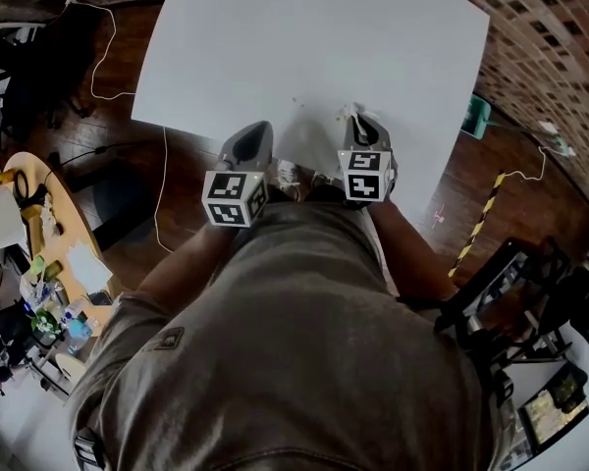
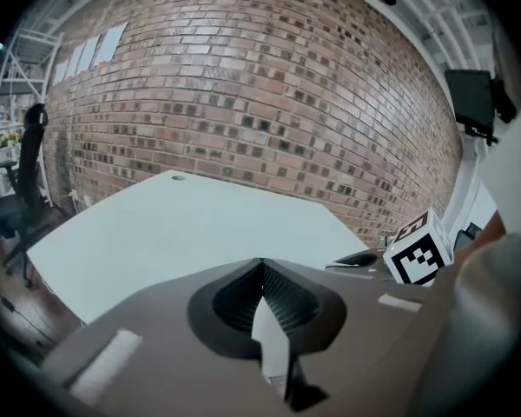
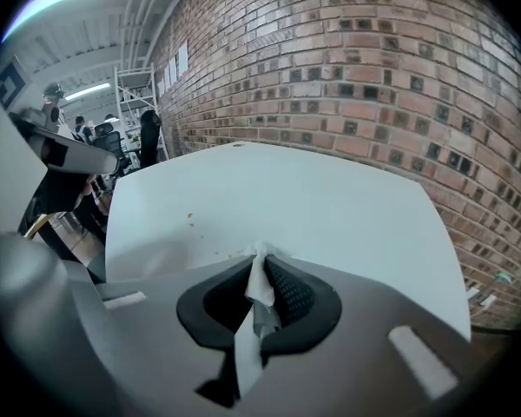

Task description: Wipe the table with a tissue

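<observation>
The white table (image 1: 304, 37) fills the upper head view, with a few brown crumbs (image 1: 296, 98) near its front edge. My right gripper (image 1: 356, 118) hovers over that front edge and is shut on a crumpled white tissue (image 1: 350, 113). In the right gripper view the tissue (image 3: 259, 276) is pinched between the jaws of my right gripper (image 3: 260, 254) and pokes out at the tips, just short of the crumbs (image 3: 189, 217). My left gripper (image 1: 258, 126) is beside it on the left, at the table edge. In its own view the left gripper (image 2: 261, 265) is shut with nothing held.
A brick wall (image 2: 269, 102) stands behind the table. A cluttered wooden desk (image 1: 39, 253) is at the left, with a white cable (image 1: 162, 194) on the floor. A black-yellow striped bar (image 1: 481, 219) and dark equipment (image 1: 530, 292) sit at the right. An office chair (image 2: 22, 198) stands beside the table.
</observation>
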`<state>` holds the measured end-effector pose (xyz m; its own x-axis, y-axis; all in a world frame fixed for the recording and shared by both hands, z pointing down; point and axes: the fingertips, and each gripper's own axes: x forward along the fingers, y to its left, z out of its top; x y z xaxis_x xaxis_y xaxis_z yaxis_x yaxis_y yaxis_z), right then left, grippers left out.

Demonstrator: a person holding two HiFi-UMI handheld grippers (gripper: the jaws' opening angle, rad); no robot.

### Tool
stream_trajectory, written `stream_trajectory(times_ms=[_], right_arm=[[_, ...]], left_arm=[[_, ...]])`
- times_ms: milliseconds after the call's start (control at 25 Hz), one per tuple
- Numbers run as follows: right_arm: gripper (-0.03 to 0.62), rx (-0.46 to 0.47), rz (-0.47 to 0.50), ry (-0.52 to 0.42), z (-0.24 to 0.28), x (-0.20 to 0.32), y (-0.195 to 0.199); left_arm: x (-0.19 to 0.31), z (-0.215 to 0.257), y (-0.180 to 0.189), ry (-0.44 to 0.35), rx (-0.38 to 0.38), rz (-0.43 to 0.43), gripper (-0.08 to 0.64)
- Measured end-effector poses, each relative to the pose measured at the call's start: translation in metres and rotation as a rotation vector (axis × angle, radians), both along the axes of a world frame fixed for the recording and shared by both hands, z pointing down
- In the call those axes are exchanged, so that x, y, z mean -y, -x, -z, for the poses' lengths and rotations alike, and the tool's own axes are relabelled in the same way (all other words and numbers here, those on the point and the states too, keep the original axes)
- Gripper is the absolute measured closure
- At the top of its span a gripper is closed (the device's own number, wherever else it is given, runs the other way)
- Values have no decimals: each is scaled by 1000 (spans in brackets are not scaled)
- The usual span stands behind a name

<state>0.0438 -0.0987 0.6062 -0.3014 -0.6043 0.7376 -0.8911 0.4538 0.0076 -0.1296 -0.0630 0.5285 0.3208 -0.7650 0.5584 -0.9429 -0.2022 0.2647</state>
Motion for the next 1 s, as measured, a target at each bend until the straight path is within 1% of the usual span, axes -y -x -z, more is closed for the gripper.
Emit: stream_trajectory(times_ms=[280,680,800,1000], right_arm=[[558,5,3,-1,1,3,-1],[558,1,-12,-18,2,31,-10],[558,-2,1,-15,1,31,-7],[558,5,35,-11,-3,17,8]], left_arm=[[-2,4,0,-5,5,12,558],[2,5,5,-1,18,42,558],[4,5,7,-3,17,44,558],[1,6,12,0,14,43,558]])
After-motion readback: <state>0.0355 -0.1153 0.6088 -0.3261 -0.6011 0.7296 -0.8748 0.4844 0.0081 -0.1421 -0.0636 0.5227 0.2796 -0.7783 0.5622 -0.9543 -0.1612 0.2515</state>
